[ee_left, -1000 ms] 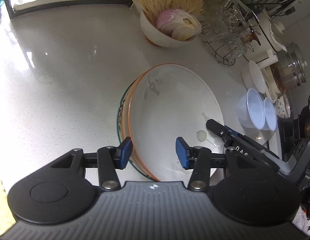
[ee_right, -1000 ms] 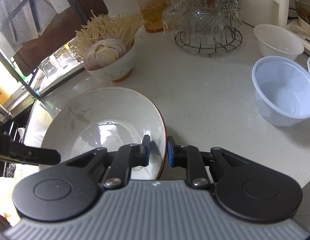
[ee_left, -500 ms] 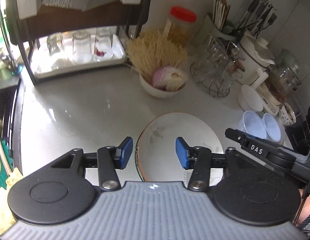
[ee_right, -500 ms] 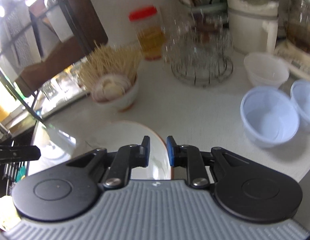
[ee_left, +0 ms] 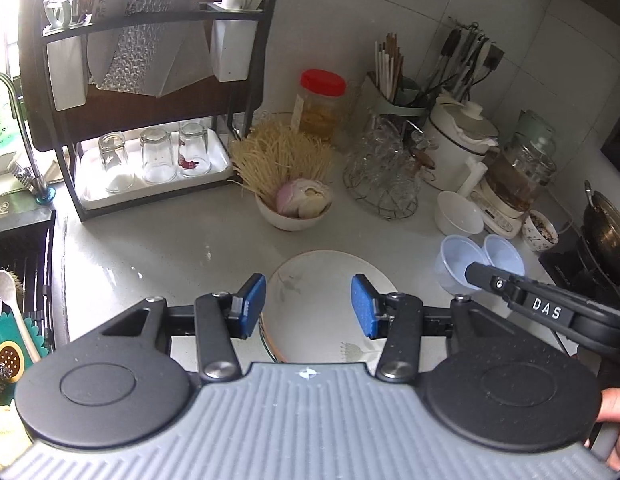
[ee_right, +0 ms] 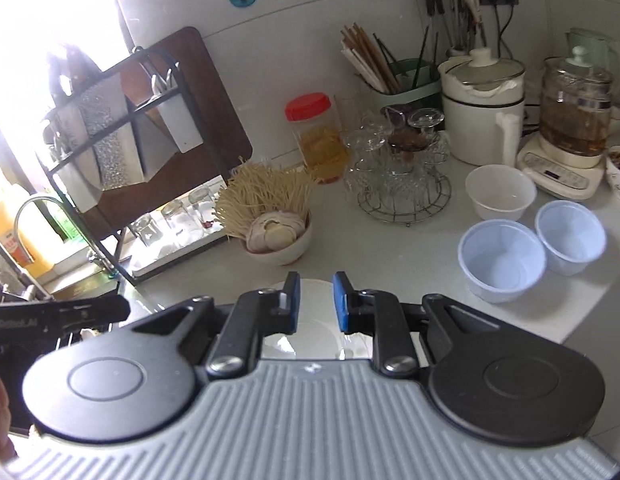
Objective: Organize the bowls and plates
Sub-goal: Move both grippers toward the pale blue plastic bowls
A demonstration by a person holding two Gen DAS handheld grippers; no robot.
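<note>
A white plate with an orange rim [ee_left: 322, 280] lies on top of another plate on the grey counter, also showing as the plate [ee_right: 314, 328] under the right fingers. My left gripper [ee_left: 307, 306] hangs well above it, open, with nothing between its blue pads. My right gripper [ee_right: 316, 300] is also high above the plate, its pads a narrow gap apart and empty. From the left wrist view the right gripper [ee_left: 476, 271] shows over two pale blue plastic bowls [ee_right: 502, 264]. A white bowl [ee_right: 500, 192] stands behind them.
A bowl of noodles and onion [ee_left: 293, 216] stands behind the plates. A black dish rack [ee_left: 149, 80] with glasses is at back left, beside the sink [ee_left: 21, 248]. A wire glass stand [ee_left: 384, 184], red-lidded jar, cooker and kettle crowd the back right; a wok [ee_left: 606, 240] sits far right.
Both grippers have risen and drawn back from the plate stack, which stays on the counter. The right pads no longer straddle the plate rim. Much more of the kitchen is now in view.
</note>
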